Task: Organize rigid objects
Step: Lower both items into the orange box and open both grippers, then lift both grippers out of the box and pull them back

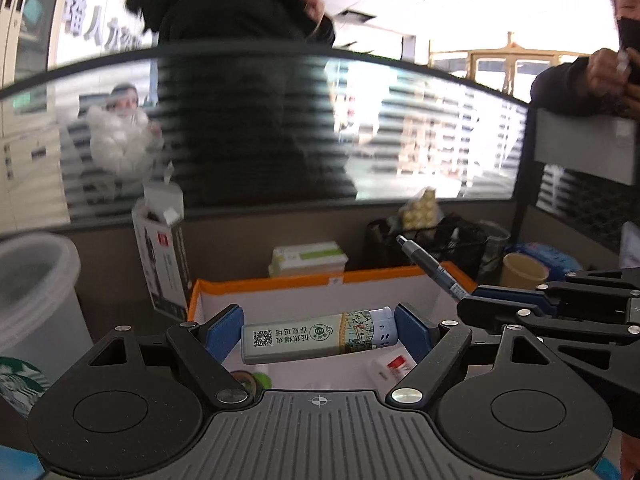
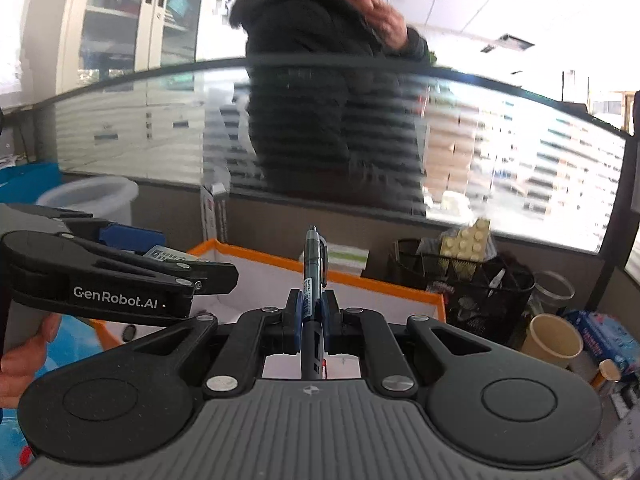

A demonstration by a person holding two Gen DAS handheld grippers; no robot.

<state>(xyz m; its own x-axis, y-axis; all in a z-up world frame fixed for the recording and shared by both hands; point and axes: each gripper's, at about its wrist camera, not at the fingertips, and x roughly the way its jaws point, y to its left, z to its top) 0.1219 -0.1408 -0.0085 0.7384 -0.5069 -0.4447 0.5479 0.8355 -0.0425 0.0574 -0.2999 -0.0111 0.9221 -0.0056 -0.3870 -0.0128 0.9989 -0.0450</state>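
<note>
My left gripper (image 1: 319,330) has a lighter (image 1: 318,336) clamped endwise between wide-spread blue pads, above the orange-rimmed box (image 1: 280,280). Behind, a cluttered desk and striped glass partition (image 1: 420,128) (people standing beyond). My right gripper (image 2: 311,312) is pinched tight on a pen (image 2: 313,268).

The setting is an office. A desk partition (image 1: 280,216) with striped frosted glass encloses the workstation. A mesh desk organizer (image 2: 464,280) and glass-door filing cabinet (image 2: 132,16) confirm this.
</note>
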